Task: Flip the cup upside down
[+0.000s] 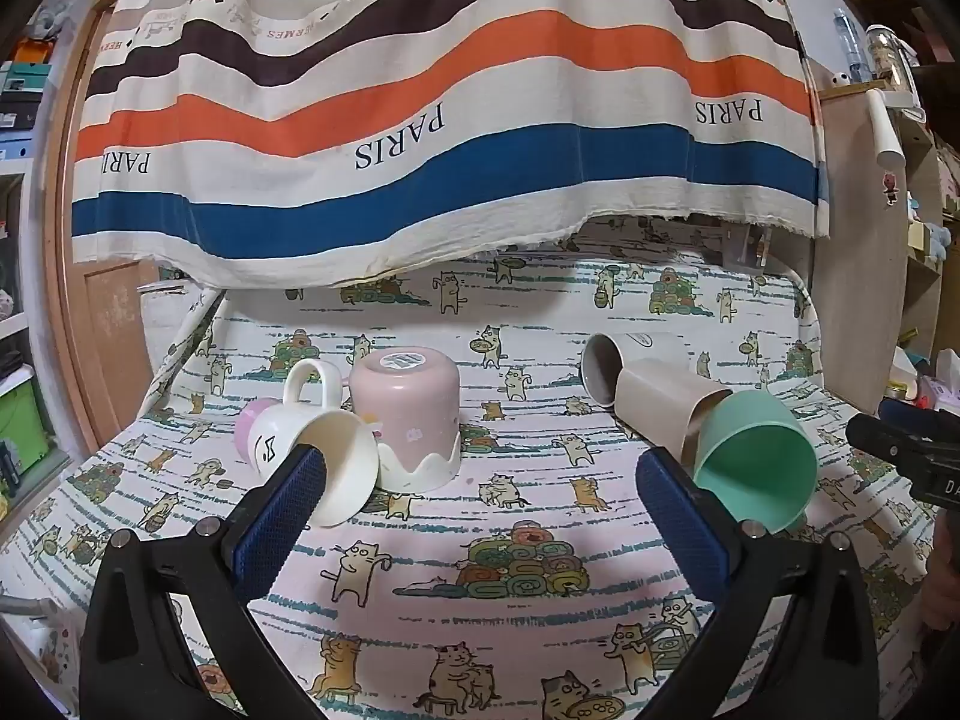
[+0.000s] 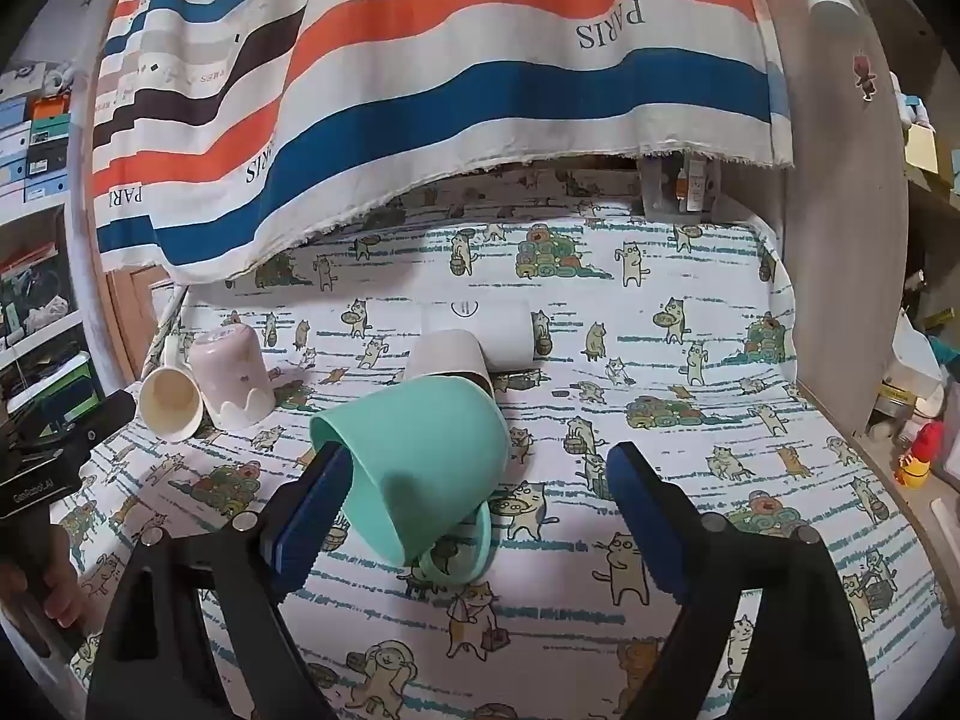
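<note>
We see the striped cloth (image 1: 420, 120) hanging across the back at 12 o'clock, over the cat-print tablecloth (image 1: 480, 588) that covers the table. Our left gripper (image 1: 480, 516) has its fingers spread wide, nothing between them; our right gripper (image 2: 474, 516) is spread wide too — the left blue pad (image 2: 312, 516) sits at the rim of the mint cup (image 2: 420, 456), but touching or just in front, we cannot tell.

The mint cup lies tipped on its side, mouth toward 9–10 o'clock in the right wrist view, handle (image 2: 462, 558) down on the cloth. In the left view it is at 3 o'clock (image 1: 756, 462). Behind it a beige tumbler (image 1: 666, 408) on its side, touching it, and a white tumbler (image 1: 606, 366) further back, also lying down.

At 10 o'clock in the left view — pink cup (image 1: 408, 414) standing upside down, white mug (image 1: 324, 456) on its side against it, and a small pink cup (image 1: 255, 432) behind the mug.
</note>
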Available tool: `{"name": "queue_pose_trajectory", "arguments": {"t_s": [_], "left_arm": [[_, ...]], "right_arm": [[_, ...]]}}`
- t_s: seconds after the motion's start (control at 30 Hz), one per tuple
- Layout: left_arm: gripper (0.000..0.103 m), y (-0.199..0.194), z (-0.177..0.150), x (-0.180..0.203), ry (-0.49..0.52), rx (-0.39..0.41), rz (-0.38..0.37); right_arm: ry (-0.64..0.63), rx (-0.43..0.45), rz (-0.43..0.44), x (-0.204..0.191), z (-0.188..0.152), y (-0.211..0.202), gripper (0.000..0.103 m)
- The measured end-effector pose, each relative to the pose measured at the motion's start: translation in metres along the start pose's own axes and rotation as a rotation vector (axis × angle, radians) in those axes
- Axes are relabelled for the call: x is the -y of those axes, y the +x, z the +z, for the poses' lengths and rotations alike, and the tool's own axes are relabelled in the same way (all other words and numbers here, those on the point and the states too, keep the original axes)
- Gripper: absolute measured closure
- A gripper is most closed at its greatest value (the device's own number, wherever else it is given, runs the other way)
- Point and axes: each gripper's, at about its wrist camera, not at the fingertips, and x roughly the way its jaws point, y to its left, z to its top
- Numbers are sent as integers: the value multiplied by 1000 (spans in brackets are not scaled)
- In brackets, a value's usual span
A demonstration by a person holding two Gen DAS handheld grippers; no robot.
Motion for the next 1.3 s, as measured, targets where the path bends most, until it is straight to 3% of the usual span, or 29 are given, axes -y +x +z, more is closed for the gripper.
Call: {"name": "queue_pose_trajectory", "arguments": {"t_s": [0.43, 0.53, 1.3], "left_arm": [[0, -1, 0, -1, 2, -1, 2], [0, -3, -1, -1, -1, 0, 0], [0, -2, -1, 0, 3, -1, 1]], "right_arm": [[-13, 23, -9, -2, 0, -1, 13], [-18, 34, -16, -3, 0, -2, 1], [-39, 62, -37, -6, -3, -9, 1]]}}
